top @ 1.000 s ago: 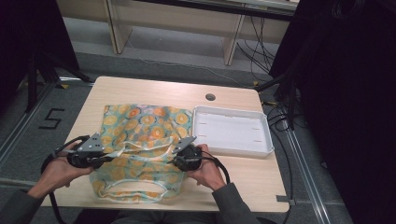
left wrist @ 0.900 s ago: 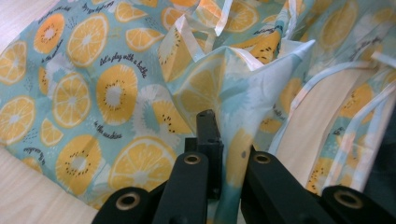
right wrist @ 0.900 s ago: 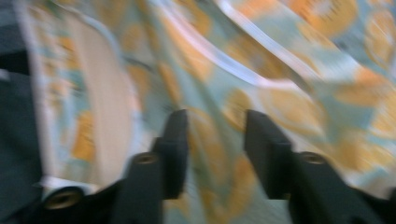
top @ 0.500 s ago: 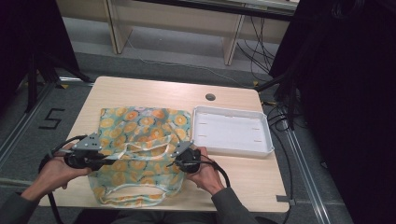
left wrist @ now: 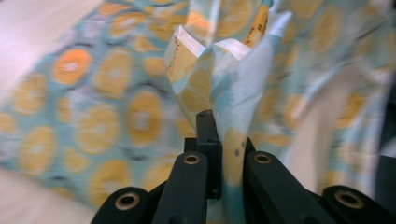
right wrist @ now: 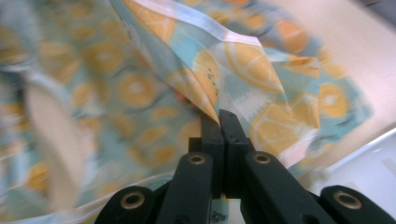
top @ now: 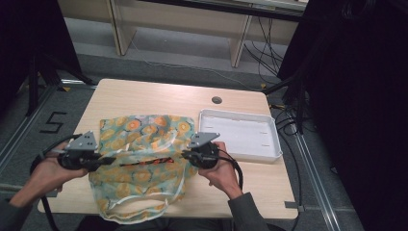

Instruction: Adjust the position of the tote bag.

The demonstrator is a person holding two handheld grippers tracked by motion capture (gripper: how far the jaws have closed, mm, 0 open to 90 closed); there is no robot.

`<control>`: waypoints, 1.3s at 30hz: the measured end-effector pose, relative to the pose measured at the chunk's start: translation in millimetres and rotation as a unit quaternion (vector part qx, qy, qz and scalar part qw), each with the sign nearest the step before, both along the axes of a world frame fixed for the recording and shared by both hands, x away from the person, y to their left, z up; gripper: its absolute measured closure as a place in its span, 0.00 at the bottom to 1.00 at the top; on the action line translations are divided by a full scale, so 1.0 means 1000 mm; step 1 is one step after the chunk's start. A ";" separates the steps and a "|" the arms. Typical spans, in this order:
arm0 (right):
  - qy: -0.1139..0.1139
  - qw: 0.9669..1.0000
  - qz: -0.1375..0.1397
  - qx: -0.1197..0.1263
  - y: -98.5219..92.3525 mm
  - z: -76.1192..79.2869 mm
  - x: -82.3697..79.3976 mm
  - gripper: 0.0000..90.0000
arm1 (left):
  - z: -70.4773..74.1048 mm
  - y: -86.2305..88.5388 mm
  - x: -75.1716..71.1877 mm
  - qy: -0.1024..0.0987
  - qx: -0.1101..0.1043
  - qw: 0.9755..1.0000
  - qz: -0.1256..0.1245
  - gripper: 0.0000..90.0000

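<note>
High view: a person's two hands held the left gripper (top: 98, 161) and the right gripper (top: 188, 155) at opposite sides of an orange-print cloth bag (top: 144, 139) spread on the wooden table (top: 159, 94), its white straps (top: 139, 209) trailing toward the near edge. The cloth between the two grippers was drawn into a taut raised ridge, which suggests that the paired grips served to lift and spread one layer of the bag rather than to drag it. A white tray (top: 240, 134) stood just beside the bag on the right, empty and apart from both grippers, possibly as the bag's destination. Left gripper view: the left gripper (left wrist: 219, 135) had its jaws clamped on a fold of the cloth bag (left wrist: 93, 107), with the white-hemmed edge (left wrist: 205, 44) standing above the jaw tips; the bite was taken below the hem, probably so the fabric would not slip out. Right gripper view: the right gripper (right wrist: 219, 123) was likewise closed tight on a pinched corner of the cloth bag (right wrist: 252, 70), its jaws having just finished closing with fabric between them, and the cloth rose tent-like from the grip.
</note>
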State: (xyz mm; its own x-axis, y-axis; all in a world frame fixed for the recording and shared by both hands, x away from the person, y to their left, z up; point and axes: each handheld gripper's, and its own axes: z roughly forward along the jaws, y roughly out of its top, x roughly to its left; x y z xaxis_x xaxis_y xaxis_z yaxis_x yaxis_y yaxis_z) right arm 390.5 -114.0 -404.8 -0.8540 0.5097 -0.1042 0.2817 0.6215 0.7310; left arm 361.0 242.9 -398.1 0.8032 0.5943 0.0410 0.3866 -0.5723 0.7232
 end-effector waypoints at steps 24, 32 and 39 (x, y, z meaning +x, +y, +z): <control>-0.017 0.997 -0.043 -0.064 0.037 -0.024 0.067 0.66 | -0.071 -0.003 0.098 0.067 0.040 0.995 0.069 0.98; 0.034 0.996 0.068 -0.053 0.062 -0.023 0.029 0.58 | -0.068 -0.002 0.096 0.069 0.031 0.995 0.068 0.98; 0.031 0.996 0.046 -0.076 0.069 -0.050 0.046 0.41 | -0.067 0.001 0.096 0.070 0.024 0.995 0.069 0.95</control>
